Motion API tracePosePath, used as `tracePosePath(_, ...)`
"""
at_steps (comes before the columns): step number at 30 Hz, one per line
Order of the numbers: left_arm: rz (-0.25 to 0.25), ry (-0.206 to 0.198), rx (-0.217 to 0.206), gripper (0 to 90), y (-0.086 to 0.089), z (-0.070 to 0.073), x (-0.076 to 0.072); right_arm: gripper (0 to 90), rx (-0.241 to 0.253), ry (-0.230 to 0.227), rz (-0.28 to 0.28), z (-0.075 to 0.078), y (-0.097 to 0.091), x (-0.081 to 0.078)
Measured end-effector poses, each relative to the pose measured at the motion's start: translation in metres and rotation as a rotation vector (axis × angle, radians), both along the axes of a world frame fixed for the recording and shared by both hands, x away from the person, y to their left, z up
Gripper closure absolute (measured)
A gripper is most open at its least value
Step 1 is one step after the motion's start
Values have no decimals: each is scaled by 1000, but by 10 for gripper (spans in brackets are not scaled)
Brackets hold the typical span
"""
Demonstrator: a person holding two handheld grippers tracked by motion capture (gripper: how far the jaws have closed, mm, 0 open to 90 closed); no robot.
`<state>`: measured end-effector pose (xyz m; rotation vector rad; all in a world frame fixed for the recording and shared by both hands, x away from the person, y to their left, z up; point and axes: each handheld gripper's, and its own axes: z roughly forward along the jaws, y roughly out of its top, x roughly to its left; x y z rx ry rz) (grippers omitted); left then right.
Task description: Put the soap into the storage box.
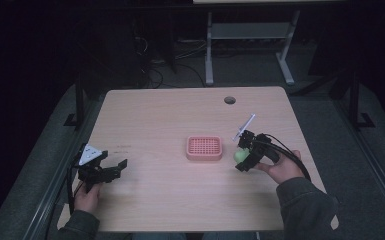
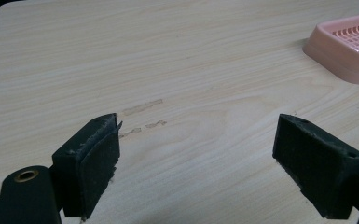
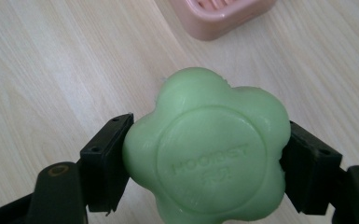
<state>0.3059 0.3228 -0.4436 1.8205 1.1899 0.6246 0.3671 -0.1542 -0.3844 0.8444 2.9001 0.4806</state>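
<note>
A green soap (image 3: 207, 149), shaped like a flower, is squeezed between the jaws of the right gripper (image 1: 243, 156), just right of the pink tray (image 1: 204, 148). The tray is seen near the middle of the table (image 1: 155, 115). The left gripper (image 1: 111, 170) is held wide open with nothing in it, near the left edge. Bare wood lies all around. The room behind is dark.

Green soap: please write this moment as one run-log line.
right gripper: shut on green soap | left gripper: open, idle | pink soap dish: empty
</note>
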Motion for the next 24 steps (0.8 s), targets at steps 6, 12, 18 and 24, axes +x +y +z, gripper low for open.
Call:
tracePosePath(6, -2, -1, -1, 143, 0, 0, 0, 257, -8, -8, 16, 6, 8, 5)
tracePosePath(12, -2, -2, -4, 143, 0, 0, 0, 257, -13, -6, 29, 11, 16, 10)
tracePosePath(18, -1, -2, -4, 143, 0, 0, 0, 257, -11, 3, 43, 12, 22, 15)
tracePosePath(24, -2, -1, -4, 143, 0, 0, 0, 257, -26, 3, 65, 14, 32, 19)
